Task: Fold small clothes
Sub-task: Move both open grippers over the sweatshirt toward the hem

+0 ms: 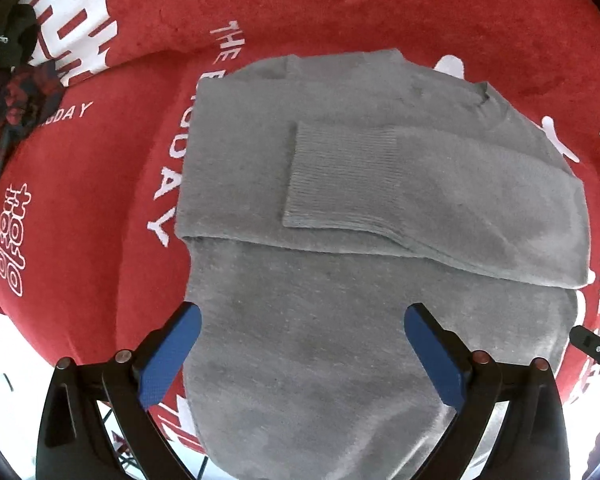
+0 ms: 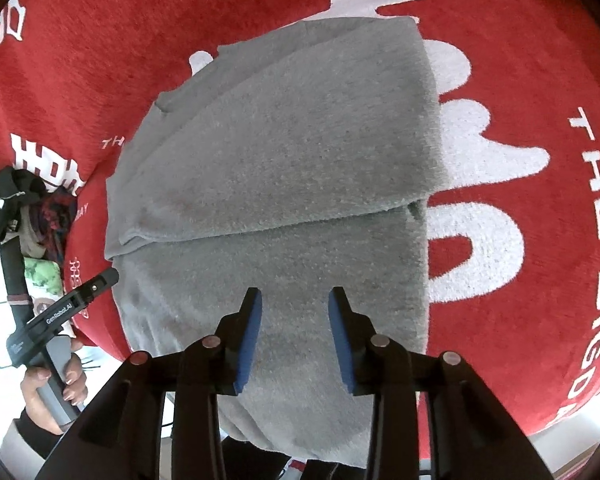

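Observation:
A grey sweater lies on a red cloth with white lettering. Both sleeves are folded across its upper body, and a ribbed cuff lies on top. My left gripper is open and empty, hovering above the sweater's lower left part. In the right wrist view the sweater fills the middle. My right gripper is open and empty above the lower hem area. The left gripper shows at the sweater's left edge, held by a hand.
A pile of dark and patterned clothes lies at the far left edge of the red cloth. The red cloth's near edge hangs over a white surface. The tip of the right gripper shows at the right.

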### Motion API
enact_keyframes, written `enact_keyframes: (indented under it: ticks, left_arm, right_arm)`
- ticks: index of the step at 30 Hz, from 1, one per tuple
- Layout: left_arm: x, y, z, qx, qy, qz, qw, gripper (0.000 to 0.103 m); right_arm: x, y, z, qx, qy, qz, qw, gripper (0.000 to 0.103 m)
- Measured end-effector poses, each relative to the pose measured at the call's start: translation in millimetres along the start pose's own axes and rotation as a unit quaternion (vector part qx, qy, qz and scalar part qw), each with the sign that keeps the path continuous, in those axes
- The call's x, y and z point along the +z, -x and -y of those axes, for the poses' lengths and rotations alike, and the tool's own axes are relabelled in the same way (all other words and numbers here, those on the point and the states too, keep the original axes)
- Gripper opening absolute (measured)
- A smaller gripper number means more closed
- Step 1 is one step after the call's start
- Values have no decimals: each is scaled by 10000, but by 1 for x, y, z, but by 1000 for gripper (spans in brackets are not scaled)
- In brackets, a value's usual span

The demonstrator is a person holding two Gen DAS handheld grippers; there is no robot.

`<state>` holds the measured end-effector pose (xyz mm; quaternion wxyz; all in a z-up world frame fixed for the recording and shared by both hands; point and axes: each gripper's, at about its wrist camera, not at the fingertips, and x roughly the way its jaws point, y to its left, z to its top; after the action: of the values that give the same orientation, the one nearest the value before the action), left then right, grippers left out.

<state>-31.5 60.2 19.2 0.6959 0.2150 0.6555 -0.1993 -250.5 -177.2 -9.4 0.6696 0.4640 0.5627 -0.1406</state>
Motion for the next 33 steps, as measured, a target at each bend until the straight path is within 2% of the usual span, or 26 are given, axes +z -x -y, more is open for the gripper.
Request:
enact_keyframes:
  ticks: [3, 13, 17, 22, 28, 33]
  left_arm:
    - [-3, 3, 4, -63, 68, -30, 10000, 102]
    - [-22, 3, 10, 144, 234, -34, 9996, 102]
    - [-32, 0, 10, 284, 172, -87, 9994, 102]
    - [-46, -2, 2, 231, 115, -138, 9996, 102]
    - [-73, -14, -20, 169, 40, -197, 9997, 102]
    - [-109, -16, -54, -96, 185, -177, 9996, 102]
  right_arm:
    - [0, 1, 1, -5, 31, -23, 10000, 38]
    - [-4, -3, 9, 214, -7, -230, 9995, 40]
    - [-9, -5, 11, 195, -16, -275, 9994, 40]
    - [-20, -6, 9, 173, 62, -244, 9995, 40]
    - [-51, -7, 11, 326, 16, -94, 9994, 40]
    - [-94, -16, 9, 440, 146, -188, 9987, 40]
